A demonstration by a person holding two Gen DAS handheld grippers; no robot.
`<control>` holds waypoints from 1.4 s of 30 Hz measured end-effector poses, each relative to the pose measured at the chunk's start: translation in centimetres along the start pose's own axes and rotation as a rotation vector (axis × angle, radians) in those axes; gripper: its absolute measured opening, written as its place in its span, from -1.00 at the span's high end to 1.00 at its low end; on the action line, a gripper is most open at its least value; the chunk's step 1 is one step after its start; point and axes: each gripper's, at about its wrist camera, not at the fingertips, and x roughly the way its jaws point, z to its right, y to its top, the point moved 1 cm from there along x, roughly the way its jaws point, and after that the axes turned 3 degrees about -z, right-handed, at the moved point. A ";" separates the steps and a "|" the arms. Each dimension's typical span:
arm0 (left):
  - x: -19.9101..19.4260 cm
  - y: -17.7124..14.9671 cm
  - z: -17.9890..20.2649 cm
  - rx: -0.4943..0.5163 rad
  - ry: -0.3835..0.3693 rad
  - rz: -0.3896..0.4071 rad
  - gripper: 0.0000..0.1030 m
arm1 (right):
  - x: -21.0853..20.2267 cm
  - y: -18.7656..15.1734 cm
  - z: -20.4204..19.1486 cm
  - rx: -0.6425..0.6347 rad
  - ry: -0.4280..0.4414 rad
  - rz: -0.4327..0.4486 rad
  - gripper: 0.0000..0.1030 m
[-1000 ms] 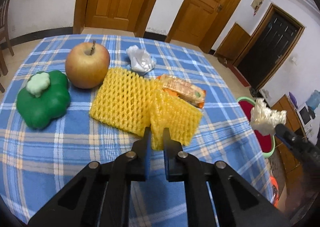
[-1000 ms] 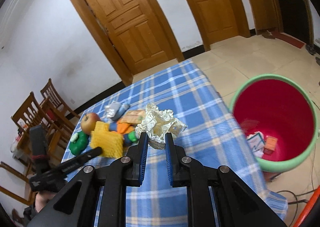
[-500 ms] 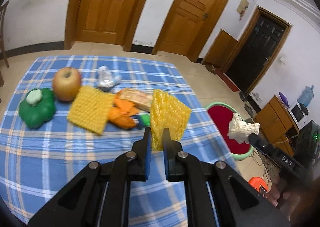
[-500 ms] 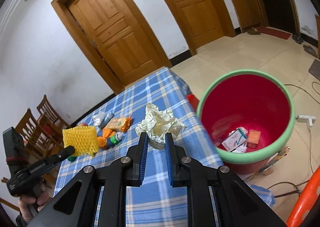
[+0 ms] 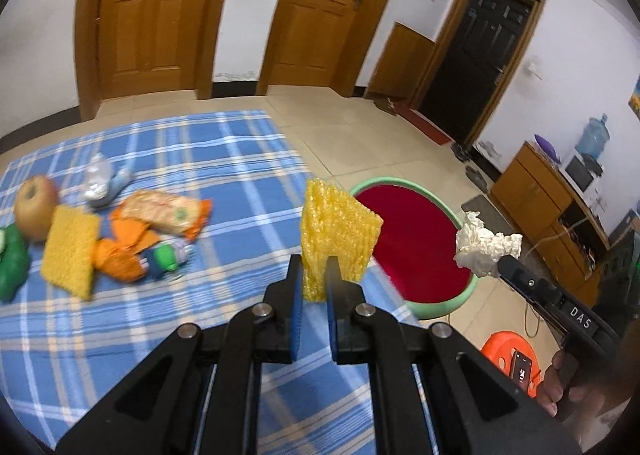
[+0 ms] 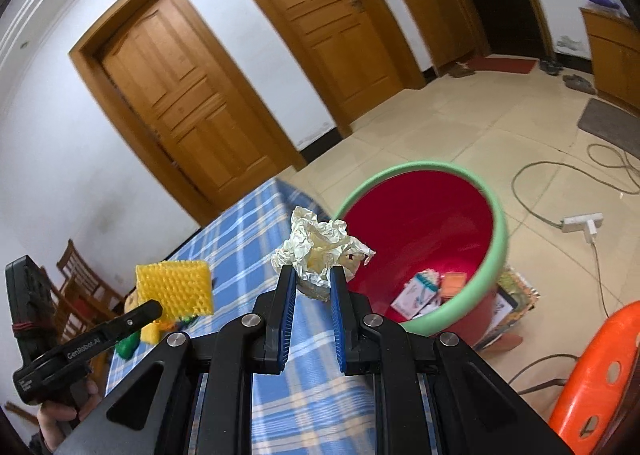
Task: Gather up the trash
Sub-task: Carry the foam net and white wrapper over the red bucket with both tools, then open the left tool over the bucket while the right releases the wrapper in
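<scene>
Two yellow foam nets: one (image 5: pixel 335 239) clamped in left gripper (image 5: pixel 313 279), one (image 5: pixel 70 251) on the checked bench (image 5: pixel 240 159); right gripper (image 6: pixel 312 287) clamps one crumpled paper (image 6: pixel 320 251); one red bin (image 6: pixel 420 231) on tiled floor (image 6: pixel 500 127).

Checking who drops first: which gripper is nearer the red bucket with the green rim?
Right. The right gripper is beside the red bucket's green rim; the left gripper is above the table.
</scene>
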 end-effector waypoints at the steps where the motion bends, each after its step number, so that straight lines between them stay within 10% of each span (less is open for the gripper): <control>1: 0.5 0.2 0.5 0.012 -0.002 -0.004 0.83 | -0.1 0.2 0.5 0.010 -0.005 0.003 0.66; 34: 12.7 -0.6 8.6 0.197 0.003 -0.164 0.82 | -0.8 1.2 7.2 0.153 -0.115 0.017 0.66; 42: 11.8 -0.3 8.9 0.193 0.019 -0.132 0.18 | -1.0 1.1 7.5 0.167 -0.120 0.018 0.66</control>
